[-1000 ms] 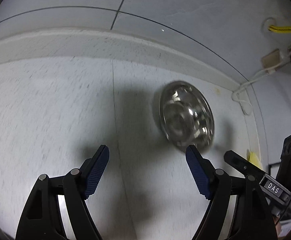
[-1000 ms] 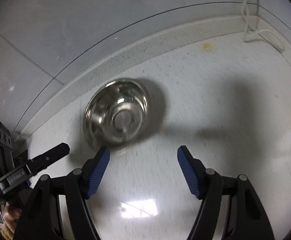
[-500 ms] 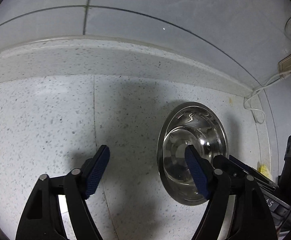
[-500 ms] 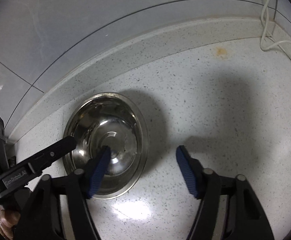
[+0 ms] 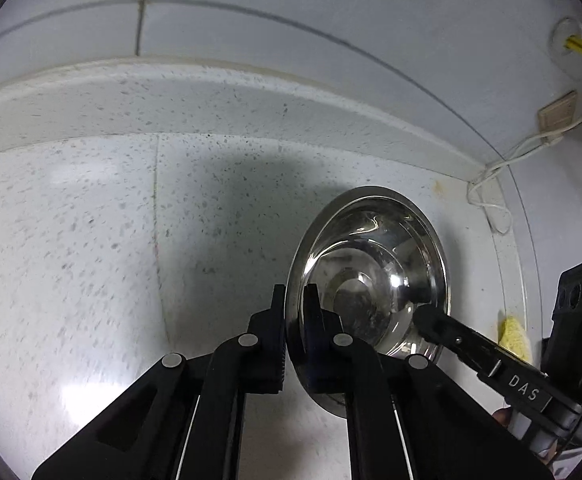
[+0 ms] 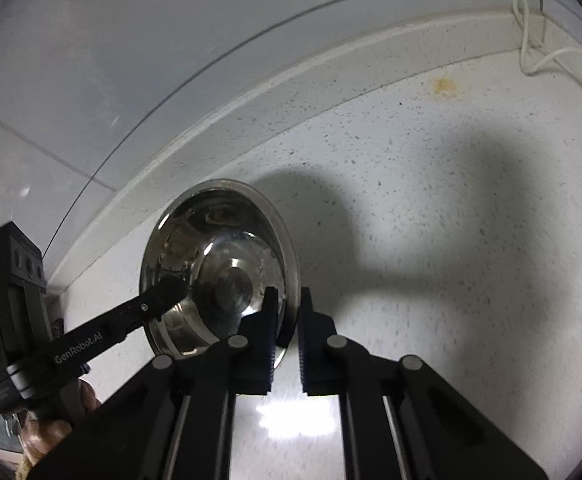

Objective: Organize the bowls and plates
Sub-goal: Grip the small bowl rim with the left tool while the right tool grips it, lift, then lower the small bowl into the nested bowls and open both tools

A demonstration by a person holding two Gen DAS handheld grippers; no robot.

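Steel bowl [image 5: 371,280] upright on the speckled counter [image 5: 91,260], near the raised back ledge [image 5: 171,96], pinched on opposite sides of its rim. Left gripper [image 5: 293,300] clamped on the left edge, one finger inside, one outside; right gripper [image 6: 287,304] clamped likewise on the right edge. Both sets of jaws just closing from wide to a narrow grip on the thin metal wall.

Judged step: grasp made, lift not yet begun; bowl apparently still resting on the counter. Next move calls for raising both hands together and level, keeping the squeeze even, since thin polished steel can slip or tip out of a rim pinch if one side leads.

No plates or other bowls in sight, so the destination cannot be told.

Around: tiled wall [image 6: 91,60] behind the ledge, white cable [image 6: 551,60] trailing in the far corner, a small rust stain [image 6: 445,85] near it, a yellow sponge-like scrap [image 5: 513,334] by the counter's right edge. Nothing close enough to block a straight lift; ledge and wall limit travel backward.
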